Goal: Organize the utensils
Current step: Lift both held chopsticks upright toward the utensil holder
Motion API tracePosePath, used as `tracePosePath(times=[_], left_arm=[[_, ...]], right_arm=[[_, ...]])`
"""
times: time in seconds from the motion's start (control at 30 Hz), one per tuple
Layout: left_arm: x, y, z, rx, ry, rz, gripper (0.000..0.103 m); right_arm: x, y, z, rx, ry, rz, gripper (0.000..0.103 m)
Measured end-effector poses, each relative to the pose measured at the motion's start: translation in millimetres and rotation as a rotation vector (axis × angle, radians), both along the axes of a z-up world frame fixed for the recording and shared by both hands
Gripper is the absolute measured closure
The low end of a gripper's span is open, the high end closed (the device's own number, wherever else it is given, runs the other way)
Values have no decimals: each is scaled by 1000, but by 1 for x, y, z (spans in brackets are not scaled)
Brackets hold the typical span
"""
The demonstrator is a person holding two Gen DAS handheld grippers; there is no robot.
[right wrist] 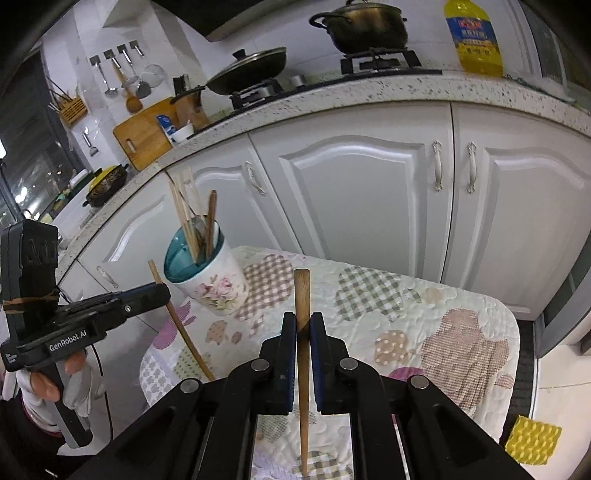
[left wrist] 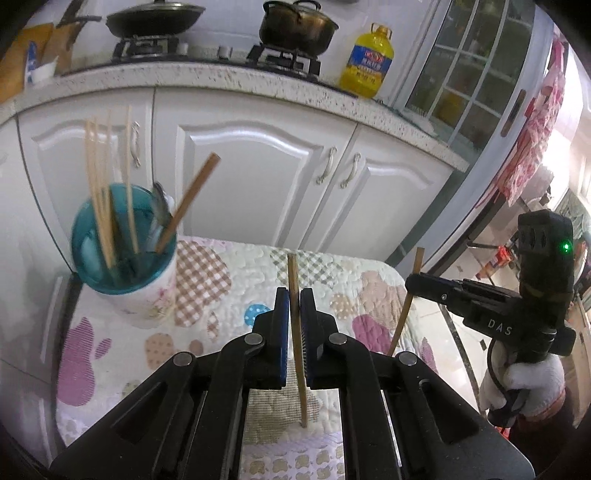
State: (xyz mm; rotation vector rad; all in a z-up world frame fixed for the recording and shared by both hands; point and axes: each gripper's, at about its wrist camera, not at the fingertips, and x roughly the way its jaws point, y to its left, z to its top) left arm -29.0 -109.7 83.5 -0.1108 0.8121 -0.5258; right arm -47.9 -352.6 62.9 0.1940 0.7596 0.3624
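Note:
A floral cup with a teal rim (left wrist: 147,295) (right wrist: 216,280) stands on the patchwork-covered table (left wrist: 207,280) (right wrist: 461,332). It holds several chopsticks and a metal spoon (left wrist: 160,201). My left gripper (left wrist: 294,314) (right wrist: 162,291) is shut on a brown chopstick (left wrist: 297,332) (right wrist: 181,325), held nearly upright, its tip on the cloth. My right gripper (right wrist: 303,325) (left wrist: 412,286) is shut on another brown chopstick (right wrist: 303,369) (left wrist: 404,306), also upright, tip on the cloth. The cup is to the left of both grippers.
White kitchen cabinets (left wrist: 258,166) stand right behind the table. The counter above carries a wok (left wrist: 155,18), a pot (left wrist: 295,26) and a yellow oil bottle (left wrist: 367,59). A yellow sponge (right wrist: 532,439) lies on the floor at the right.

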Motion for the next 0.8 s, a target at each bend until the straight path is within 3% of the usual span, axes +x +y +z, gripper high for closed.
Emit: tracePosePath(times=[0.4, 0.8], left_arm=[[-13, 27, 19, -6, -58, 51, 99], [-7, 57, 3, -24, -5, 99, 99]], right_arm=[[-2, 29, 28, -11, -56, 54, 96], [12, 48, 25, -21, -39, 82, 96]])
